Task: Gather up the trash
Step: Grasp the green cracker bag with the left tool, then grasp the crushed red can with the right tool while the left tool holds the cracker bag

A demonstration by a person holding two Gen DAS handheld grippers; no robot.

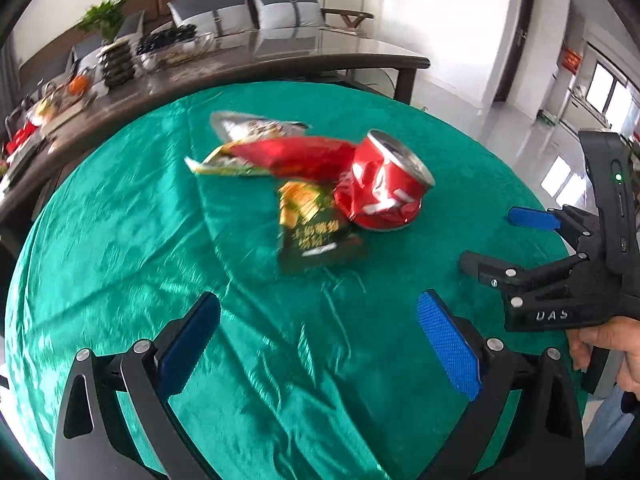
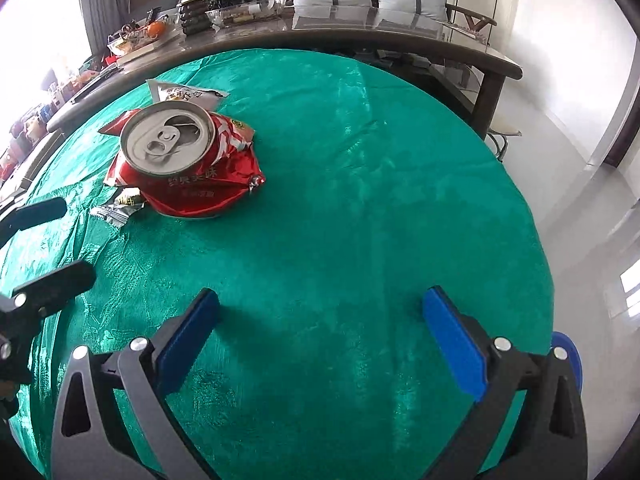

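At centre frame of the left wrist view, on the green tablecloth (image 1: 120, 264), lay a crushed red can (image 1: 380, 184) touching crumpled snack wrappers (image 1: 280, 156), with left gripper (image 1: 318, 344) and right gripper (image 2: 320, 344) both gaping wide, empty, best closed squarely across the can's dented sides.

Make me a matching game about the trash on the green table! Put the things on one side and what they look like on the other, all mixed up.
Things:
1. can
2. green wrapper
3. white wrapper
4. left claw

Looks:
a. open, holding nothing
b. red and crushed
c. farthest back, near the brown table
d. flat, with gold writing

Pairs: 1-b, 2-d, 3-c, 4-a
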